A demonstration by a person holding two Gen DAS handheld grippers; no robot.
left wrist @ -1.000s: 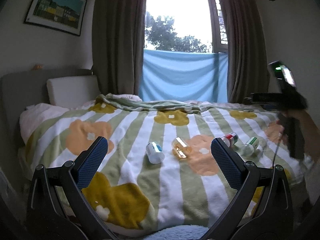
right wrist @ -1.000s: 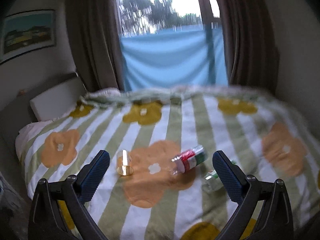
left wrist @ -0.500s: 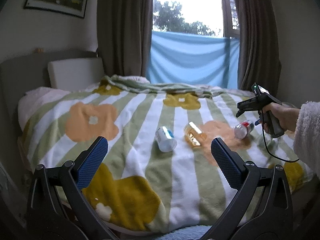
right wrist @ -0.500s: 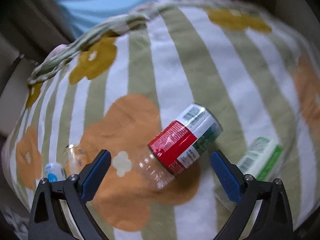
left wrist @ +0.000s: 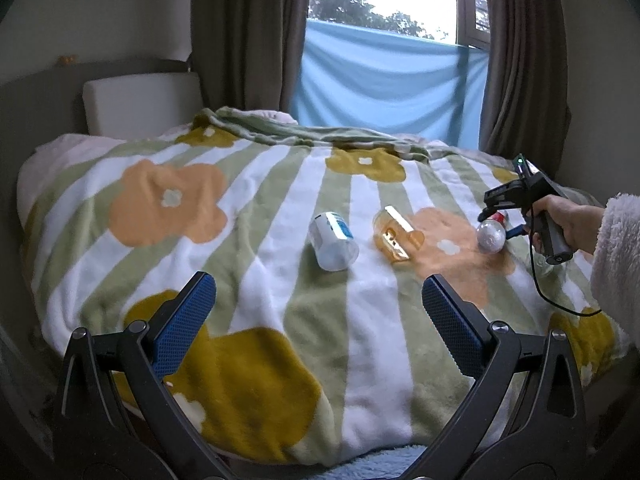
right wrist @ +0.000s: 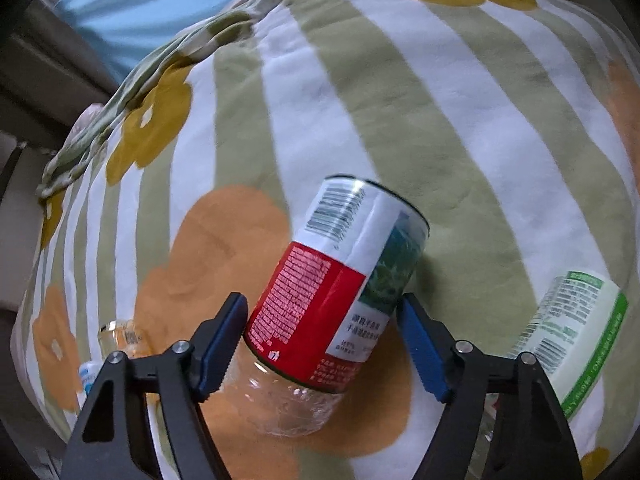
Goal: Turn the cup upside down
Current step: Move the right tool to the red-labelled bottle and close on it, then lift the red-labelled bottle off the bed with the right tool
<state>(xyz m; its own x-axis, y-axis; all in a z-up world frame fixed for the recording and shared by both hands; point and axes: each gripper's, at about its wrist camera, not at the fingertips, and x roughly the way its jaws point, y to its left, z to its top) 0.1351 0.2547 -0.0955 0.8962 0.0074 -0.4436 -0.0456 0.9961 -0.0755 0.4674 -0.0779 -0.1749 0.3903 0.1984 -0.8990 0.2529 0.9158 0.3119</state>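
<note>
Several clear plastic cups lie on their sides on a flowered, striped blanket (left wrist: 280, 320). The cup with a red and white label (right wrist: 340, 288) lies between the blue pads of my right gripper (right wrist: 320, 340); the fingers touch or nearly touch its sides. In the left wrist view this cup (left wrist: 491, 234) lies under the right gripper (left wrist: 500, 216), held by a hand. My left gripper (left wrist: 316, 316) is open and empty, hovering near the bed's front edge.
A blue-labelled cup (left wrist: 333, 240) and an amber cup (left wrist: 396, 236) lie mid-bed. A green-labelled cup (right wrist: 572, 336) lies right of the red one. A pillow (left wrist: 140, 104), headboard and curtained window stand behind the bed.
My right gripper has come down and forward onto the red-labelled cup and its jaws have narrowed around it. My left gripper has moved a little closer to the bed and stays open.
</note>
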